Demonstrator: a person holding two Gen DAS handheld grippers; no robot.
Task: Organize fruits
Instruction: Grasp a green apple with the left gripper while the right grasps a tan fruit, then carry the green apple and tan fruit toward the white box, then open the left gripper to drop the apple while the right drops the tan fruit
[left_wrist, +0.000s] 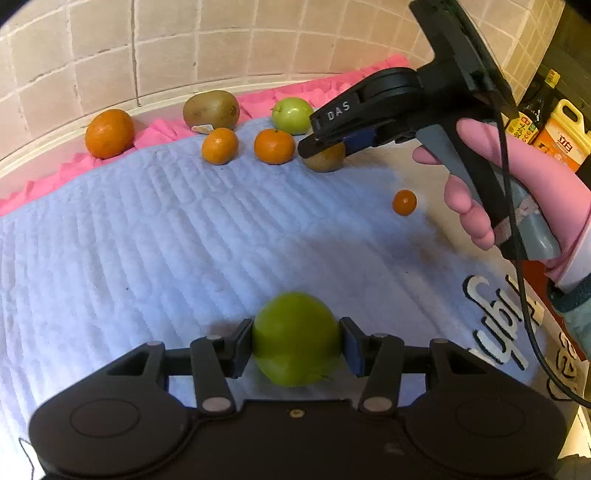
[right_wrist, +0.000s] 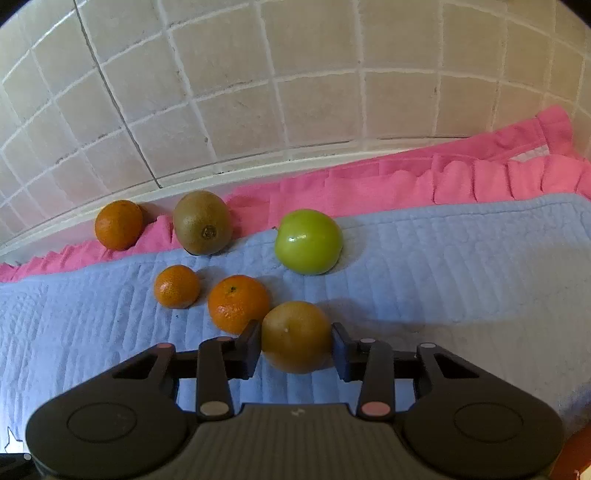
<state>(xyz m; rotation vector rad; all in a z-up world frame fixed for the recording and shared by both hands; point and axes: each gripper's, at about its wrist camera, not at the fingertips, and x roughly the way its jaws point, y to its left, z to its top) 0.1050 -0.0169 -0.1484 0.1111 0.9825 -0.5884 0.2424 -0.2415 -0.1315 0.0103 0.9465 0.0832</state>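
Since both fruits are smooth and round, squeeze gently across the middle: your left gripper (left_wrist: 296, 343) pinches the green apple (left_wrist: 296, 338) above the blanket (left_wrist: 147, 240), the right gripper (right_wrist: 295, 345) clamps a kiwi (right_wrist: 296, 336) beside the tangerines (right_wrist: 238, 302).

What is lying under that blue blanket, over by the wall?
A pink cloth shows from under the blue blanket along the tiled wall, with one orange resting on it. How far the pink reaches beneath is covered.

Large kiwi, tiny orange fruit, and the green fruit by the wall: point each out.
large kiwi (right_wrist: 202, 222), right wrist view, middle of its skin.
tiny orange fruit (left_wrist: 404, 202), left wrist view, its centre.
green fruit (right_wrist: 308, 242), right wrist view, its front face.
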